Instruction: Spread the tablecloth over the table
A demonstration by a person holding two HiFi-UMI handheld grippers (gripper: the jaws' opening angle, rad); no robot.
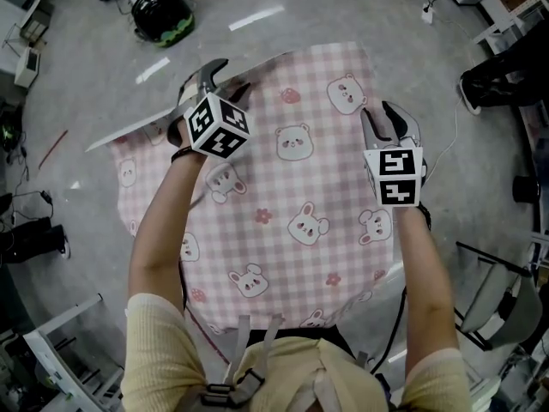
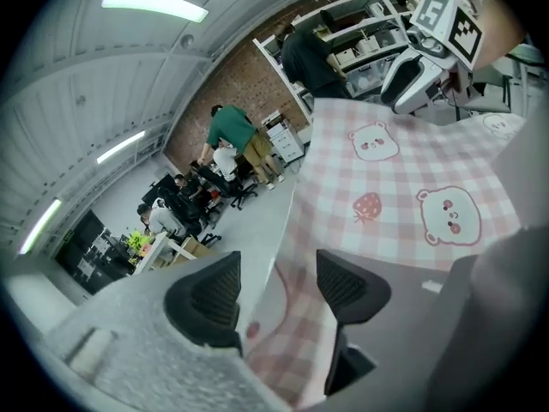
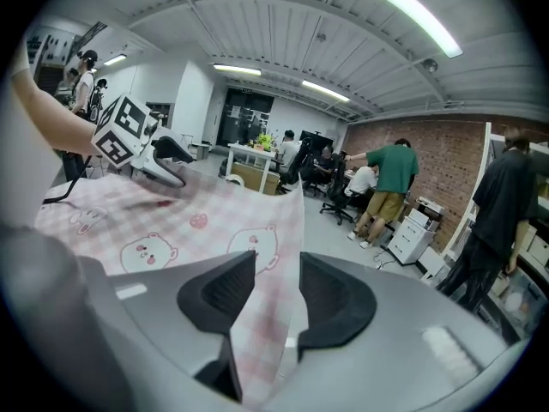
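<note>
Two grippers work one cloth. Head view: the tablecloth, pink-and-white check printed with bears, rabbits, flowers and strawberries, fills the middle of the frame, with both forearms reaching over it toward the top of the frame. The left gripper sits at the cloth's upper left corner and the right gripper at its upper right edge, each carrying its marker cube. A white table edge sticks out from under the cloth at the left, and another white corner shows at lower right; the rest of the table is covered. Grey floor lies beyond the far hem. A dark rounded object with a white rim sits on the floor at upper left; I cannot tell what it is. Left gripper view: the jaws are set on the cloth, a checked fold running up between the two black pads and bunched against them, and the hem falls away to the floor on the left of the frame. The sheet stretches to the upper right of that frame, where the other gripper grips it. Right gripper view: the jaws stand close together, clamped on a narrow pleat of the same cloth, whose edge rises to a peak just above the pads; the sheet runs off to the left toward the other gripper. Background in that view: a person in a green shirt bends over a desk, with a brick wall behind.
</note>
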